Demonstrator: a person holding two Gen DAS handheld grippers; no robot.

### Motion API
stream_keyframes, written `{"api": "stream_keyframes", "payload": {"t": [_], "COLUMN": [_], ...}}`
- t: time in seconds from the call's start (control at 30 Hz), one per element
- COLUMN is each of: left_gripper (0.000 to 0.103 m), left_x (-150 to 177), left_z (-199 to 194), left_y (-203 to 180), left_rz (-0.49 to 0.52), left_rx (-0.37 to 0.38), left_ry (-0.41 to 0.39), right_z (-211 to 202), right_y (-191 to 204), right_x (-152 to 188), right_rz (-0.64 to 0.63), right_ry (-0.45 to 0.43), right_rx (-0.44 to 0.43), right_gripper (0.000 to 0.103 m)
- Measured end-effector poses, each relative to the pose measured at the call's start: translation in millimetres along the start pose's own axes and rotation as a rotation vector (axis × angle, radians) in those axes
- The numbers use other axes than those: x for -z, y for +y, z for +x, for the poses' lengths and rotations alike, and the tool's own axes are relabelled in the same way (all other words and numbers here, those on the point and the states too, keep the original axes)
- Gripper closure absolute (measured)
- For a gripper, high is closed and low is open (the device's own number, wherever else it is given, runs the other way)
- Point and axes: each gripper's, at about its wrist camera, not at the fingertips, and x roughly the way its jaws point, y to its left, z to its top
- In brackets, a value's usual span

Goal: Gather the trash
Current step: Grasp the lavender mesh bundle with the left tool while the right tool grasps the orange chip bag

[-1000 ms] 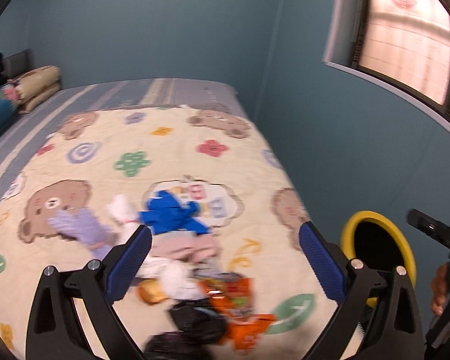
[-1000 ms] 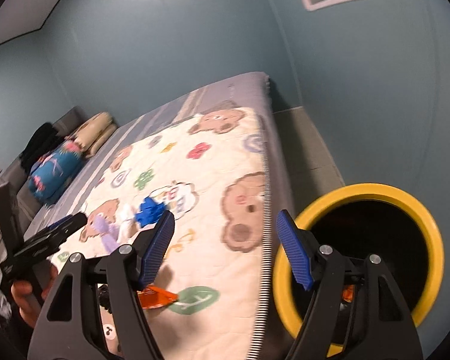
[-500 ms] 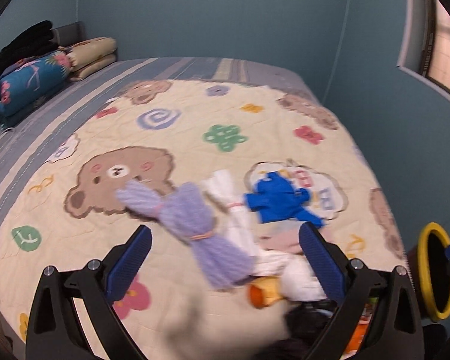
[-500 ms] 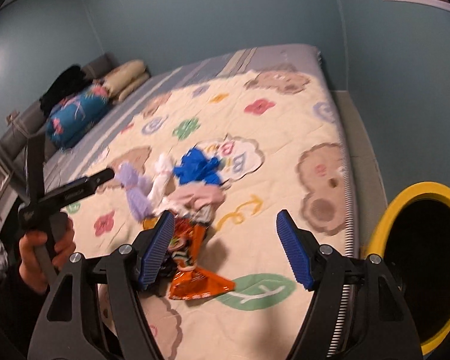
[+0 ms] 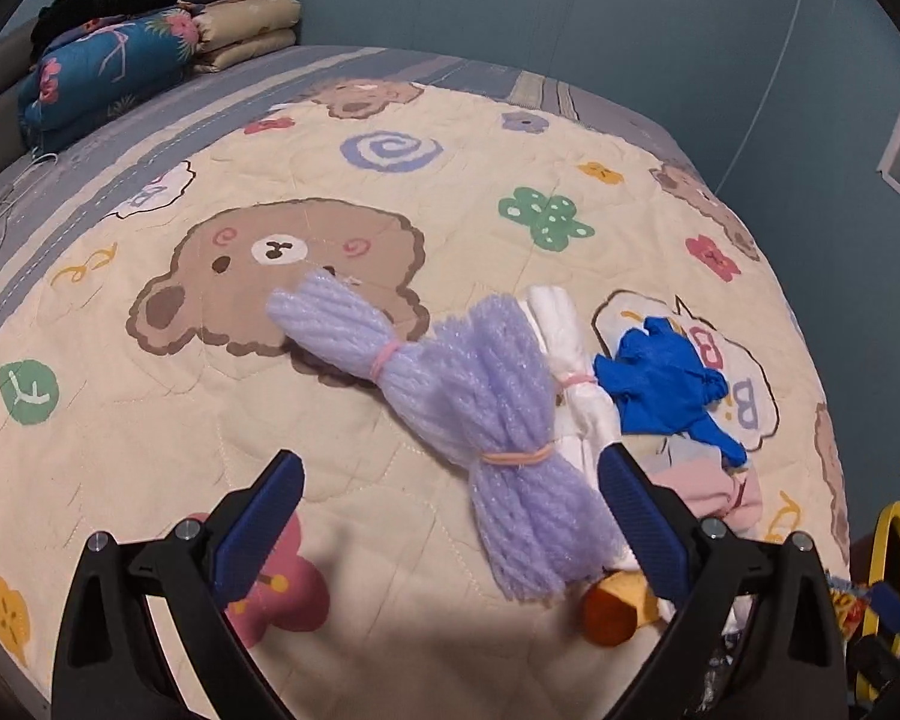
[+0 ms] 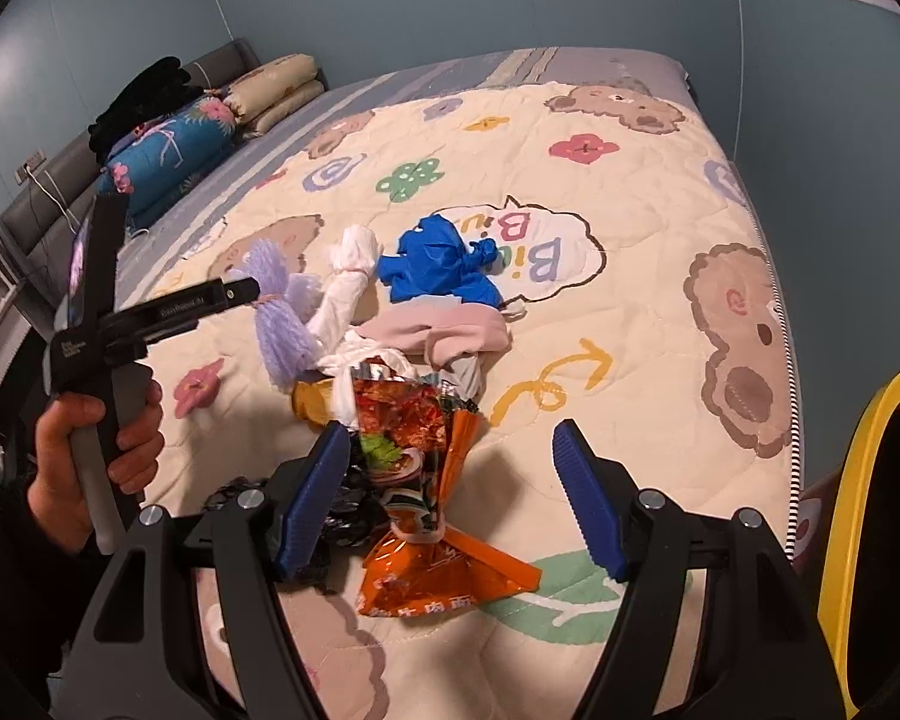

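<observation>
A heap of litter lies on the bear-print quilt [image 5: 150,420]: a lilac yarn bundle [image 5: 486,420], a white tied bundle [image 5: 570,372], a blue glove [image 5: 660,384], pink cloth [image 6: 444,330], an orange object [image 5: 612,612], an orange snack wrapper [image 6: 426,480] and black plastic [image 6: 342,516]. My left gripper [image 5: 450,516] is open, empty, above the quilt with the yarn's near end between its fingers. My right gripper [image 6: 453,492] is open, just above the snack wrapper. The yellow-rimmed bin [image 6: 858,510] stands beside the bed at right.
Folded blankets and pillows [image 5: 126,54] are stacked at the bed's head, far left. The blue wall [image 6: 810,90] runs close along the bed's right side. The hand holding the left gripper [image 6: 102,444] shows at the left of the right wrist view.
Both grippers swung left, away from the bin and toward the heap. The left one closed in on the yarn bundle; the right one dropped over the snack wrapper.
</observation>
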Motion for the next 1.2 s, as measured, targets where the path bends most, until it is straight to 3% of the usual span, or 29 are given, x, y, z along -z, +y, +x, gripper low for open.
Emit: {"api": "stream_keyframes", "payload": {"t": [0.27, 0.37, 0.43, 0.53, 0.63, 0.73, 1.2], "left_gripper": [0.008, 0.009, 0.018, 0.048, 0.068, 0.076, 0.08], "left_x": [-21, -20, -17, -12, -8, -8, -8], "left_z": [21, 36, 45, 56, 64, 61, -18], "left_y": [-6, -14, -17, -21, -22, -19, -3], "left_rz": [-0.034, -0.004, 0.008, 0.016, 0.018, 0.002, 0.02], "left_rx": [-0.033, -0.061, -0.072, -0.066, -0.07, -0.052, 0.069], "left_ry": [0.0, 0.022, 0.034, 0.06, 0.077, 0.069, 0.002], "right_z": [14, 22, 28, 34, 40, 41, 4], "right_y": [0, 0, 0, -2, -5, -7, -21], "right_x": [4, 7, 8, 9, 10, 11, 5], "right_rz": [-0.024, -0.033, -0.034, -0.026, -0.01, 0.004, 0.064], "right_ry": [-0.003, 0.016, 0.032, 0.058, 0.082, 0.087, -0.016], "right_rx": [0.019, 0.014, 0.01, 0.002, -0.02, -0.04, -0.106], "right_gripper": [0.036, 0.037, 0.047, 0.058, 0.073, 0.082, 0.085]}}
